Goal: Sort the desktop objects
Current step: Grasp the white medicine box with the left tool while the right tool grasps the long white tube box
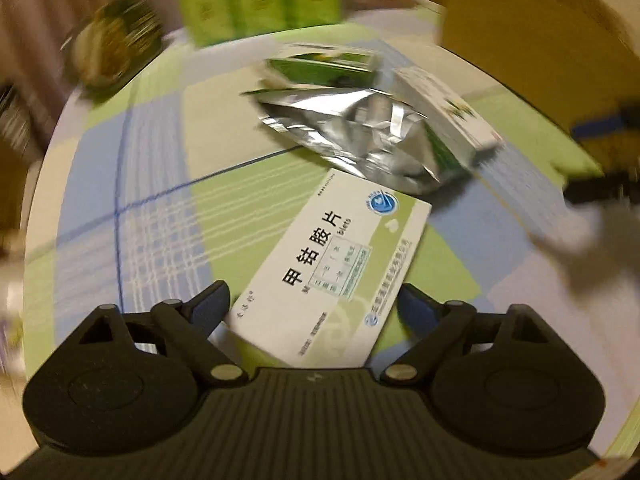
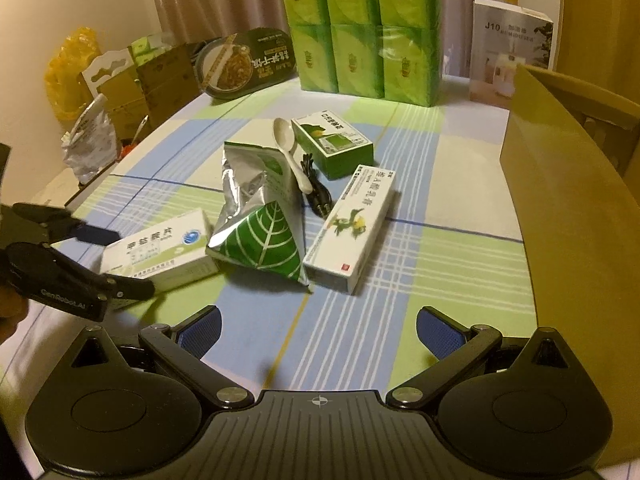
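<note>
At far left on the checked tablecloth [image 2: 400, 184], the left gripper [image 2: 114, 258] straddles the flat white-and-green medicine box [image 2: 158, 250], jaws spread wide; beside it lies the crumpled silver-and-green foil pouch [image 2: 260, 216]; right gripper [image 2: 318, 330] hovers, wide apart, unladen.

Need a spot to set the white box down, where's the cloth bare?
Bare cloth lies between the right gripper and the foil pouch, and right of the long box up to the table edge. It is crowded mid-table around the spoon, black cable and green box.
</note>
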Action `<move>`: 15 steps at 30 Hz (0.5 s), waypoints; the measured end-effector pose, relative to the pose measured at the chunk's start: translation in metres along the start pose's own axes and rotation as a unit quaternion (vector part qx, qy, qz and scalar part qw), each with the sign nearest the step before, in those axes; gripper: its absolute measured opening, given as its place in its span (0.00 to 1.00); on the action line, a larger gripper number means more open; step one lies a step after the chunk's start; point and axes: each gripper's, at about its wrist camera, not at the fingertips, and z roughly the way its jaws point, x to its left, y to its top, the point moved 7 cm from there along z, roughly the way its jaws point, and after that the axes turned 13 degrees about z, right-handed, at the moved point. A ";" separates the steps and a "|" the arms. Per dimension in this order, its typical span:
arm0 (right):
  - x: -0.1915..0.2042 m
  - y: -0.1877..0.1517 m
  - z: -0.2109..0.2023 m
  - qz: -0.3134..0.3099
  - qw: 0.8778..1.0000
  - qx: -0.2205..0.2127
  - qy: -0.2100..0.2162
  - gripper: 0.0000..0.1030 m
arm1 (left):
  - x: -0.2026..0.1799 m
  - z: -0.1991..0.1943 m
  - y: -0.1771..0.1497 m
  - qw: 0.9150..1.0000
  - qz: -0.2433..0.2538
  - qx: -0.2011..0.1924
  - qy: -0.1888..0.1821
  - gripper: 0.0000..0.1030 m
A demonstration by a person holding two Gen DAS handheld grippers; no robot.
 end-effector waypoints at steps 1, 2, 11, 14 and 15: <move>0.000 0.003 0.002 -0.001 1.000 -0.003 -0.001 0.98 | 0.001 0.000 0.000 1.000 -0.013 0.004 0.008 0.82; 0.000 0.006 0.005 -0.003 1.000 -0.007 -0.003 0.98 | 0.000 -0.001 0.001 1.000 -0.024 0.007 0.016 0.82; -0.002 0.037 0.040 -0.001 1.000 -0.015 -0.019 0.80 | 0.010 0.007 -0.001 0.990 -0.136 0.004 0.033 0.78; -0.002 0.041 0.058 0.003 1.000 -0.003 -0.028 0.74 | 0.010 0.009 0.002 0.989 -0.144 0.000 0.023 0.80; -0.003 0.042 0.064 0.002 0.999 0.004 -0.034 0.71 | 0.009 0.010 0.004 0.990 -0.137 0.002 0.025 0.80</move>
